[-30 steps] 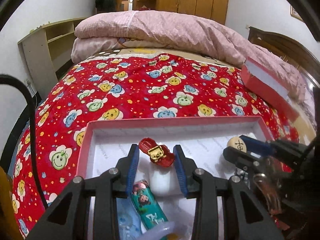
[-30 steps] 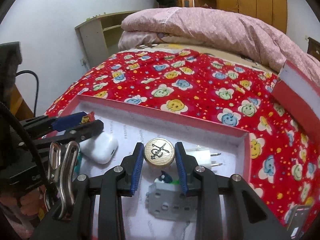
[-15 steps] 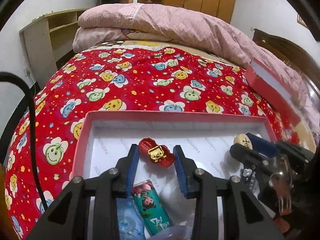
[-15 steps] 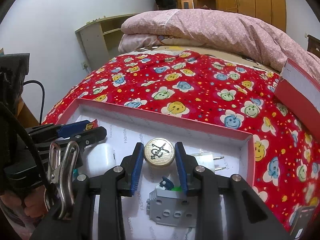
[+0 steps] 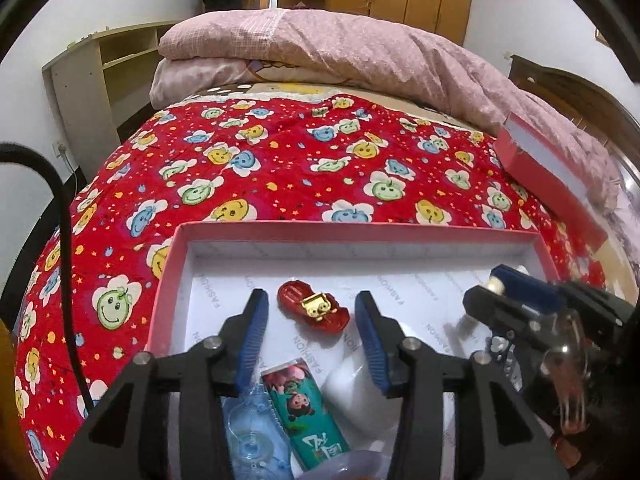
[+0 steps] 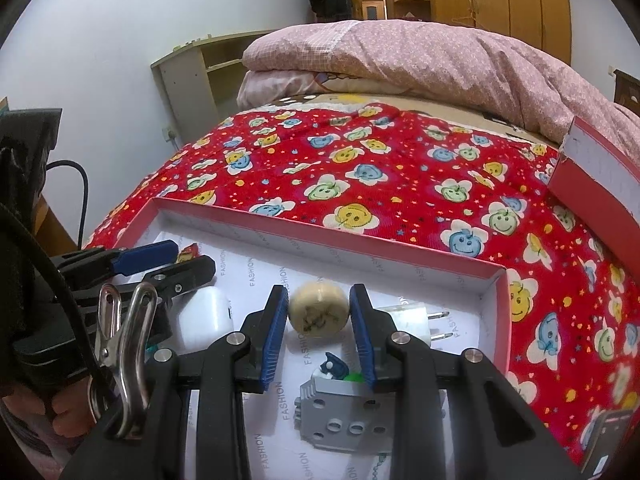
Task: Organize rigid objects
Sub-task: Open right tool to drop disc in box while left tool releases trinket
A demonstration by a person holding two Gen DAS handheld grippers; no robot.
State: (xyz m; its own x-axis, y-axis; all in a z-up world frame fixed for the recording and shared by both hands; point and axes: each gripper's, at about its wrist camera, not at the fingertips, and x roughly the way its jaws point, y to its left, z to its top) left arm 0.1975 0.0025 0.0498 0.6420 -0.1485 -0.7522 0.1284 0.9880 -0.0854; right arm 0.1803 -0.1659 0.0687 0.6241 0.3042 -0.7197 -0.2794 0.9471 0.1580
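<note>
In the left wrist view, the left tongs (image 5: 308,322) are seen parting, their blue pads clear of the small red hair clip with a gold charm (image 5: 313,311), which lies between them on the white floor of the shallow pink-rimmed cardboard box (image 5: 352,227) set on the bed's red flower-print quilt (image 5: 280,160)

In the right wrist view, the right tongs (image 6: 319,314) are seen clamped on the round cream wooden game piece (image 6: 319,313), held just above the box floor, near the white plug adapter (image 6: 412,320) and the grey toy brick (image 6: 344,412)
</note>
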